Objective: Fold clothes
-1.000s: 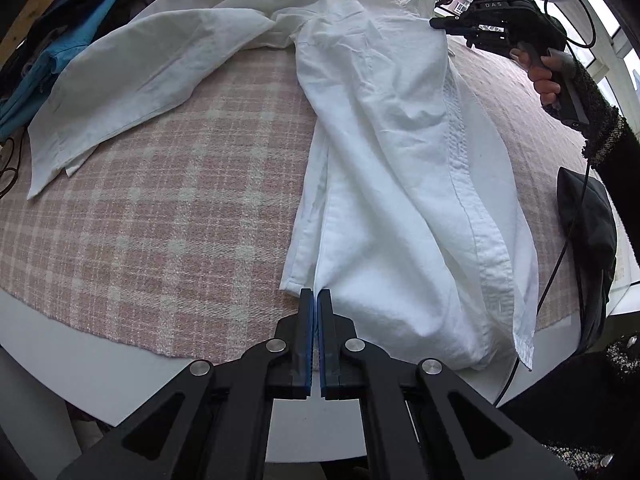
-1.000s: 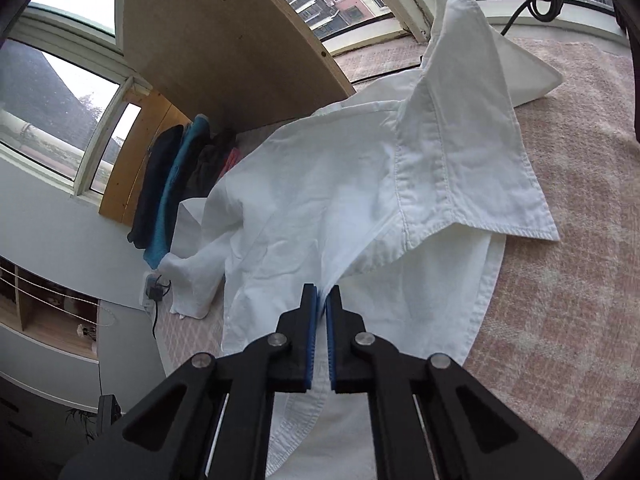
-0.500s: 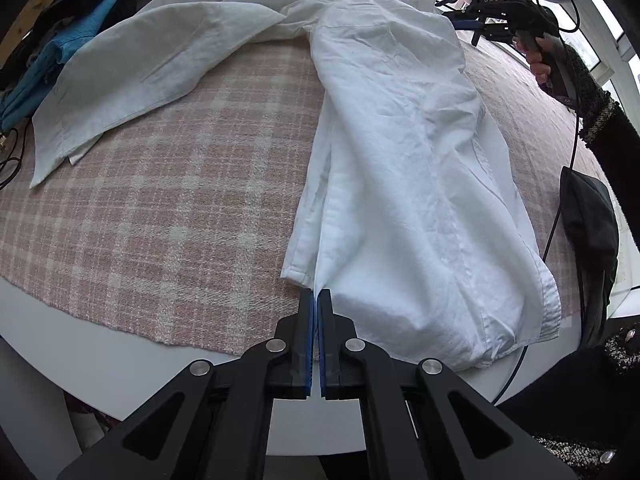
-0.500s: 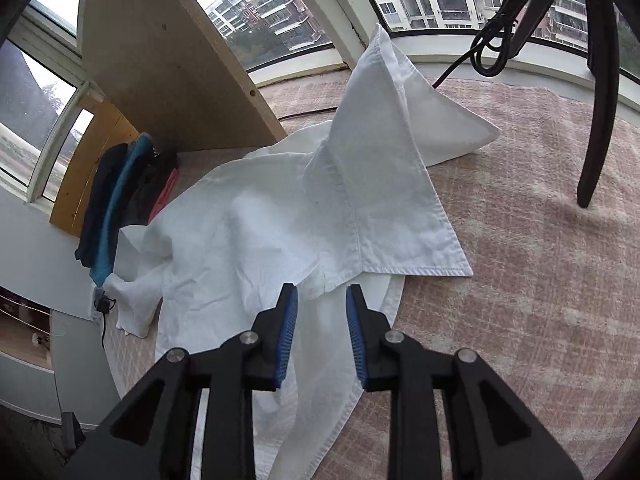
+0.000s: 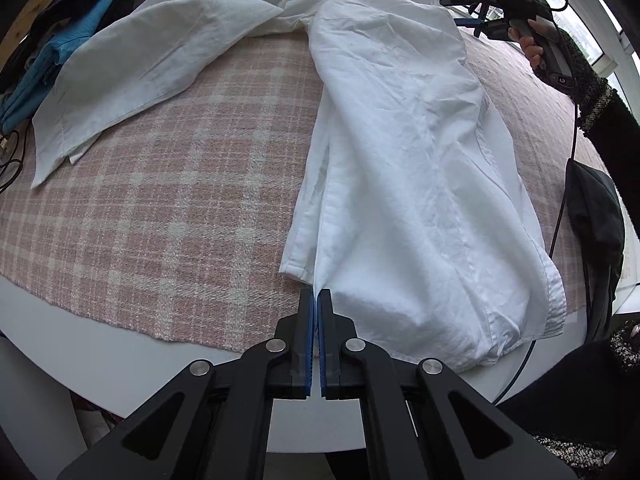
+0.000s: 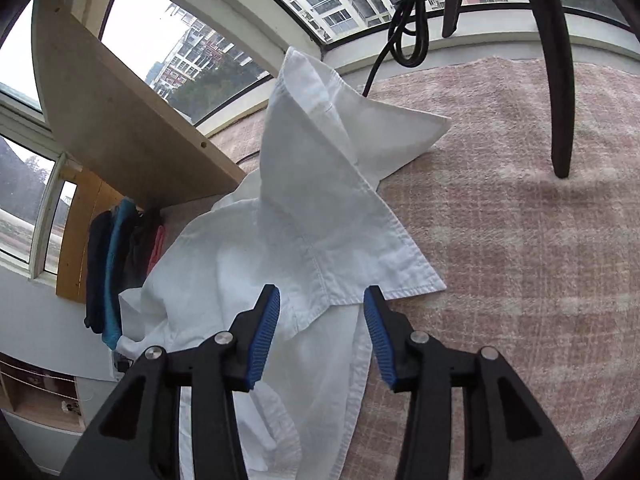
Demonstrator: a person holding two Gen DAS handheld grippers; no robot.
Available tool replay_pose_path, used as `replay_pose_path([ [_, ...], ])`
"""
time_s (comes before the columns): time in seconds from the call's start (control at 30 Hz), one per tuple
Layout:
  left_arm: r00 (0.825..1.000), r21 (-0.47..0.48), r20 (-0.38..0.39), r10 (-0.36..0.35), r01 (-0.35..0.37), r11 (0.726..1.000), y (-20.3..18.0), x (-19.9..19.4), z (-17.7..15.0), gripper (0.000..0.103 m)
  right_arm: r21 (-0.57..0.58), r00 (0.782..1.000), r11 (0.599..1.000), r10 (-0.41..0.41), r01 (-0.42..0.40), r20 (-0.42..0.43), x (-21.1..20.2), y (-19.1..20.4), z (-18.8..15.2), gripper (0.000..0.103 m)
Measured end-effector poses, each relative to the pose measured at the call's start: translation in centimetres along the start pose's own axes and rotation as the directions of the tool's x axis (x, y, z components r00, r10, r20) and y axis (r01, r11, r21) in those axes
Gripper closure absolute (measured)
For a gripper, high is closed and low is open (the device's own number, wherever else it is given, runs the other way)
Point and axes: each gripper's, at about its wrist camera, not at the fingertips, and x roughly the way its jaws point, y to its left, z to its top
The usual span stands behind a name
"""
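Observation:
A white shirt (image 5: 400,160) lies lengthwise on the pink plaid tablecloth (image 5: 160,200), with one sleeve spread to the left. My left gripper (image 5: 315,296) is shut on the shirt's near hem at the table's front edge. At the far end, a hand holds my right gripper (image 5: 452,10) beside the collar. In the right wrist view its jaws are opening around the right gripper (image 6: 322,304) midpoint. The collar corner of the shirt (image 6: 320,220) lies below and between the blue pads (image 6: 264,328), and neither pad touches it.
A pile of blue and dark clothes (image 5: 60,40) sits at the far left by a wooden board (image 6: 120,120). A black bag (image 5: 596,216) and a cable hang at the table's right edge. Dark curved bars (image 6: 560,80) and a coiled cord (image 6: 408,20) stand near the window.
My right gripper opened and let go of the shirt near the collar, then shifted sideways. The shirt's upper part dropped flatter onto the cloth. My left gripper stayed put, still shut.

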Motion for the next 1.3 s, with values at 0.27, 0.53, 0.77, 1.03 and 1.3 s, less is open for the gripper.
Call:
replay_pose_path([
  [0.27, 1.0, -0.017, -0.019, 0.009, -0.009, 1.0, -0.2, 0.7, 0.5, 0.102, -0.045, 0.995, 0.995, -0.09, 0.091, 0.032, 0.3, -1.7, 1.5, 0.047],
  [0.53, 0.999, -0.017, -0.053, 0.0, -0.001, 1.0, -0.6, 2.0, 1.1, 0.102, -0.33, 0.987, 0.931, -0.163, 0.155, 0.005, 2.3, 0.8, -1.2, 0.046],
  [0.77, 0.998, -0.005, -0.067, 0.001, -0.001, 1.0, -0.7, 2.4, 1.4, 0.102, -0.379, 0.991, 0.916, -0.131, 0.13, 0.023, 0.8, 2.2, -1.3, 0.1],
  [1.03, 0.997, -0.015, -0.074, -0.002, 0.001, 1.0, 0.9, 2.3, 0.8, 0.102, -0.445, 0.928, 0.814, -0.321, 0.373, 0.189, 0.2, 4.3, 1.1, 0.1],
  [1.3, 0.999, -0.029, -0.033, -0.024, 0.023, 0.999, 1.8, 0.9, 0.6, 0.102, -0.453, 0.91, 0.79, -0.379, 0.414, 0.171, -0.3, 5.1, -0.9, 0.064],
])
